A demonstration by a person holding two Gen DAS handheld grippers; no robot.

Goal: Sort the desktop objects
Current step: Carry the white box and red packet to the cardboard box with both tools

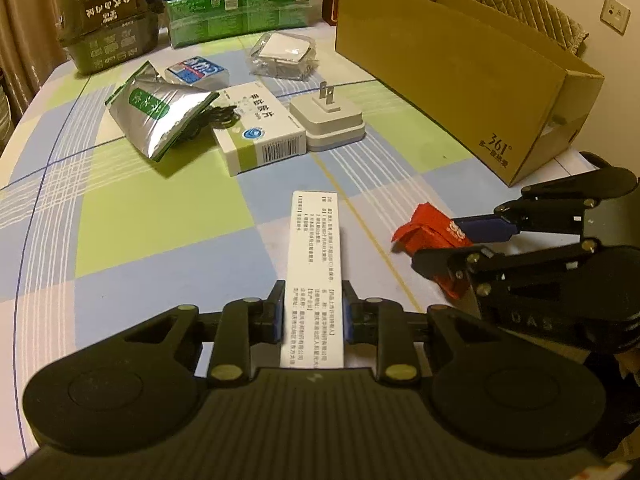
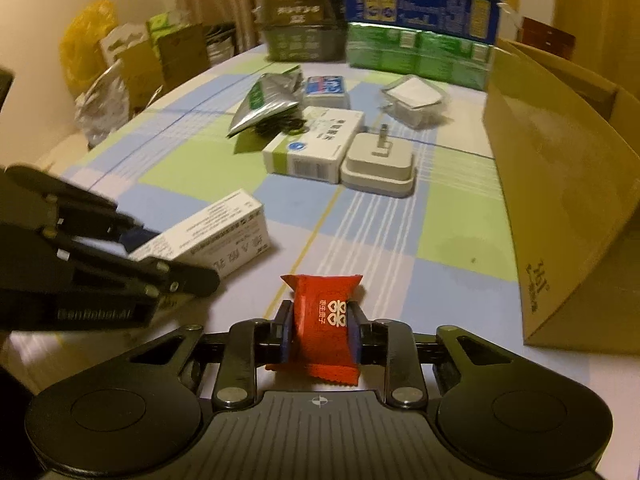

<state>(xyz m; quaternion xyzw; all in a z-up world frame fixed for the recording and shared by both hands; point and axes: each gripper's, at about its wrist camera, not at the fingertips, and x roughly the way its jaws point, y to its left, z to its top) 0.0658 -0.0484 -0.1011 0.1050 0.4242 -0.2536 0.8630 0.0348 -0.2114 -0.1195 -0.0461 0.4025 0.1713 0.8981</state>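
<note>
Near the front edge of the checked bench, the left gripper is holding a long white box, its jaws clamped on the box's two long sides while the box is pointing away toward the far items. Just to the right, the right gripper is gripping a red candy packet, with the jaws pressed against both sides of the wrapper; from the left wrist view the same packet is showing between the right tool's fingers, close above the cloth. Farther off, a white and green medicine box is lying just beside a white plug adapter with its prongs pointing up. Left of these a silver foil pouch is resting over a dark coiled thing, and behind it a small blue packet and a clear plastic case are sitting. Along the right side a large cardboard box is standing open. Against the far edge, stacked green and blue cartons are standing beside a dark package.
</note>
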